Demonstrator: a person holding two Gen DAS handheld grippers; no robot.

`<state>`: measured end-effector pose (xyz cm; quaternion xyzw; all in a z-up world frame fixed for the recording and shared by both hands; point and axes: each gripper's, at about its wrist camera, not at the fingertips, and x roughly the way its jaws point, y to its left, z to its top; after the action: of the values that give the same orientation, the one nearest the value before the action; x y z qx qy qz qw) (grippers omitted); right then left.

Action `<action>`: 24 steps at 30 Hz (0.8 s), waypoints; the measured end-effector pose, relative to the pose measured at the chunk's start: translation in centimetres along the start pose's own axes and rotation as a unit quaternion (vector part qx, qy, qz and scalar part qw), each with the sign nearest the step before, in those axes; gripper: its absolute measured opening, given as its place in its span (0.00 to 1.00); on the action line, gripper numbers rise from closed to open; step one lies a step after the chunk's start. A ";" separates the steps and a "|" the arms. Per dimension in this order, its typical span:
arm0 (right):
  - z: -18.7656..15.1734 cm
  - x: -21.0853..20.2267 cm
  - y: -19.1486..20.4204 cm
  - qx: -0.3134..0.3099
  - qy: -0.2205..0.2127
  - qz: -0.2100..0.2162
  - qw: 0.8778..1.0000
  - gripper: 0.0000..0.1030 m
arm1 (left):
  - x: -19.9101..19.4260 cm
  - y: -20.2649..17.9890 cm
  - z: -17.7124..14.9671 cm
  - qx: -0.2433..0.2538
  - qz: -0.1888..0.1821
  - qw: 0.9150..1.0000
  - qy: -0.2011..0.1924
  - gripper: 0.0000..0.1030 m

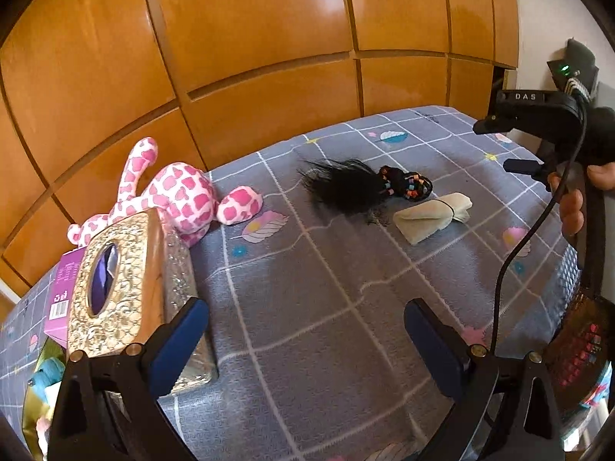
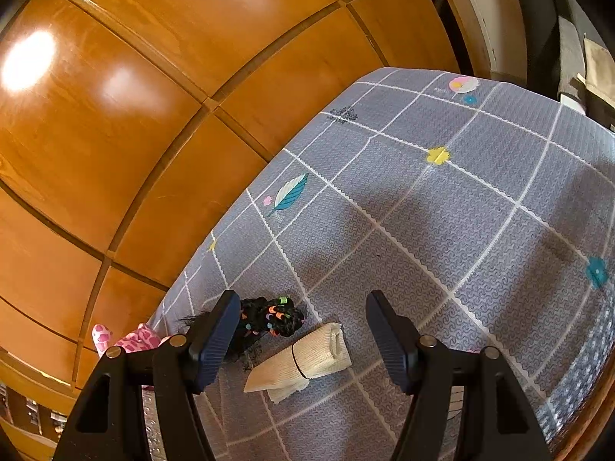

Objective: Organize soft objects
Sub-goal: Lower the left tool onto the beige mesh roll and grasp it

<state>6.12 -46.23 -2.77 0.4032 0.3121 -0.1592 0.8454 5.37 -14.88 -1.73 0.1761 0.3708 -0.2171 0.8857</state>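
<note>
Right wrist view: the right gripper (image 2: 298,340) is seen with its jaws standing wide and nothing pinched; the beige rolled cloth (image 2: 303,361) lies on the grey checked bedcover (image 2: 461,230) in the gap between the two fingers, untouched. Its long axis is judged to run from about 8 o'clock to 2 o'clock, oblique to the line across the jaws. The black hairpiece with coloured beads (image 2: 269,320) sits just beside it at 11 o'clock, partly hidden by the left-hand finger.

In the left wrist view the left gripper (image 1: 305,342) is likewise held open and empty, with the cloth (image 1: 434,217) well apart at 1 o'clock and the hairpiece (image 1: 357,188) near it. The pink spotted plush (image 1: 180,196) rests against the ornate tissue box (image 1: 115,288) at 10 o'clock. The right gripper (image 1: 511,146) is judged the nearer to the cloth.
</note>
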 end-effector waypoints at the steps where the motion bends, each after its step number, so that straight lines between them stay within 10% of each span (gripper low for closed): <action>1: 0.0 0.0 0.0 0.001 0.000 0.001 1.000 0.67 | 0.1 -0.1 0.0 0.001 0.000 1.000 0.002 0.99; 24: 0.1 0.5 -1.0 0.040 0.026 0.029 0.998 0.67 | 6.3 -2.3 -1.2 -0.022 0.000 0.995 0.097 0.99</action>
<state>6.01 -46.93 -3.69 0.4498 0.3156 -0.1364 0.8243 7.48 -17.82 -7.45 0.1770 0.4593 -0.1914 0.8492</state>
